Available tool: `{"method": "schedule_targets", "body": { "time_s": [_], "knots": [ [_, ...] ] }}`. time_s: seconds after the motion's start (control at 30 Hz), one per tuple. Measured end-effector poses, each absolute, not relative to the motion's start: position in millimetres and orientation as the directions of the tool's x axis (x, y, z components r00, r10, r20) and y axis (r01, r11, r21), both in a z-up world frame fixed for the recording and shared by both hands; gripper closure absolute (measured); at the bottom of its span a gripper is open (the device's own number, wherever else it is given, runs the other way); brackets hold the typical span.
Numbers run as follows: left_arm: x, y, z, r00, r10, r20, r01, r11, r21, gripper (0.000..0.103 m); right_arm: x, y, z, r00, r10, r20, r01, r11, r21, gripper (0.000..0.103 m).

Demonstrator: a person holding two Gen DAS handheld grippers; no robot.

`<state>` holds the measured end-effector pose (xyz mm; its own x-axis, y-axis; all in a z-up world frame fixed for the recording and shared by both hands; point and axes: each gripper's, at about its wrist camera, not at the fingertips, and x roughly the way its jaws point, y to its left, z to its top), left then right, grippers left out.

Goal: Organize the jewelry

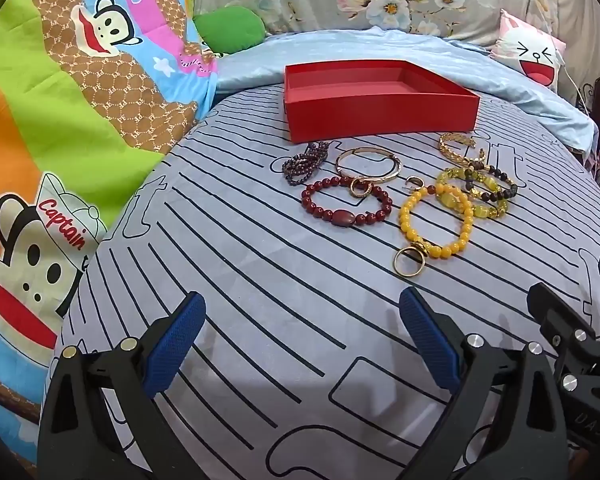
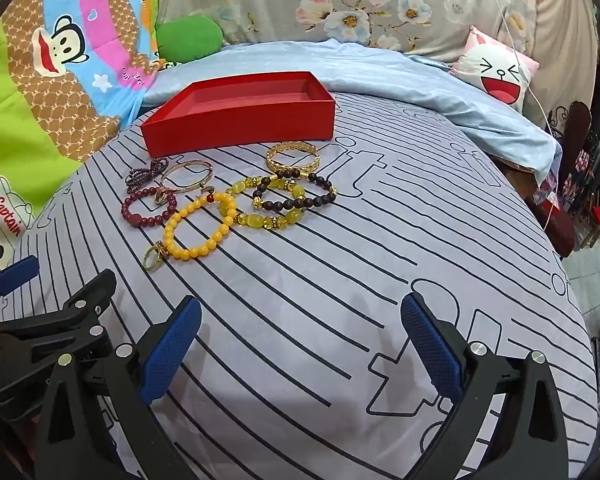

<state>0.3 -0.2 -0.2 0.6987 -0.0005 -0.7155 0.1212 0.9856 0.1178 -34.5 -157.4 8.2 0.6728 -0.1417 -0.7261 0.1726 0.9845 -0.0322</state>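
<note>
An empty red box (image 1: 380, 108) (image 2: 240, 124) sits on the striped bedsheet behind a cluster of jewelry. In front of it lie a dark red bead bracelet (image 1: 346, 206) (image 2: 148, 208), a yellow bead bracelet (image 1: 436, 220) (image 2: 198, 228), a gold ring (image 1: 408, 262) (image 2: 153, 258), a gold bangle (image 1: 368, 164) (image 2: 188, 176), a gold mesh bangle (image 1: 460, 146) (image 2: 292, 158), a dark bead bracelet (image 2: 294, 194) and a purple beaded strand (image 1: 304, 162) (image 2: 144, 174). My left gripper (image 1: 300, 344) is open and empty, short of the jewelry. My right gripper (image 2: 300, 348) is open and empty to its right.
A cartoon monkey quilt (image 1: 60, 120) is heaped on the left. A light blue blanket (image 2: 380, 76), a floral pillow (image 2: 360, 4) and a smiley cushion (image 2: 496, 72) lie behind the box. The bed edge drops away at the right (image 2: 572, 264).
</note>
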Motion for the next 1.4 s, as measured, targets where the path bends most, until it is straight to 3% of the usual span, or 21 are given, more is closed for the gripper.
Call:
{"method": "schedule_targets", "body": {
  "time_s": [1.4],
  "knots": [
    [-2.2,7.2,3.1,0.701,-0.009,-0.713,0.104,0.991,0.089,0.010,-33.5,-151.3,9.6,0.681,-0.143,-0.718,0.157,0.987,-0.048,0.007]
  ]
}}
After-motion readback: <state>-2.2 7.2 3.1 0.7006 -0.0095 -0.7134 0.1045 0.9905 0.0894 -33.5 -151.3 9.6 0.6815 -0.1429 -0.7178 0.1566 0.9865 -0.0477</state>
